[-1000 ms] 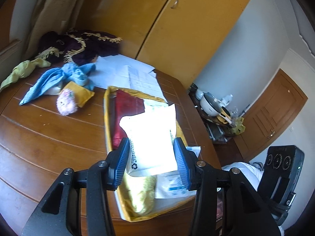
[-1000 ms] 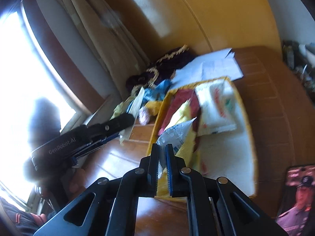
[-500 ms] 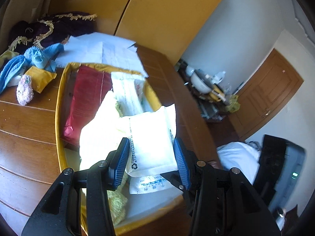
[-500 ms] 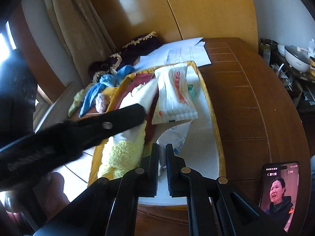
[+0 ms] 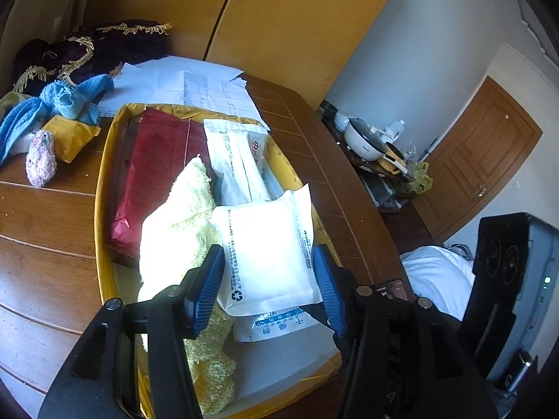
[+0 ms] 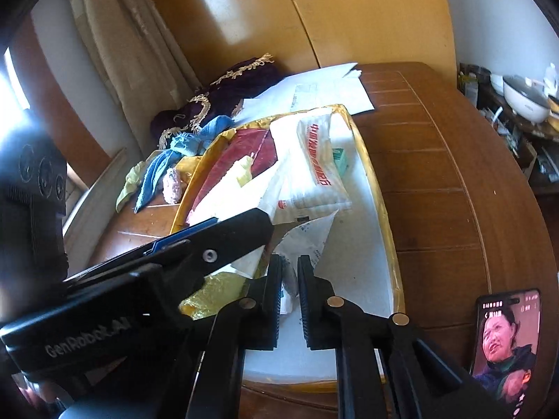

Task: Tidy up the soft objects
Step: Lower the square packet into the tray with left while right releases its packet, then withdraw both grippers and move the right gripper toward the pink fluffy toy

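My left gripper is shut on a white square packet and holds it over the near end of the yellow tray. In the tray lie a red packet, a pale yellow towel and a white tissue pack. My right gripper is shut on the corner of a clear packet with blue print, low over the tray's white floor. That packet shows just under the white one. One left finger crosses in front of the right wrist view.
Left of the tray lie a blue cloth, a pink fuzzy ball and a yellow pouch. Purple fringed fabric and papers sit behind. A phone rests near the table edge.
Both grippers have come together over the near end of the tray. The left one carried the white packet right and lower; the right one brought the clear packet down beneath it.
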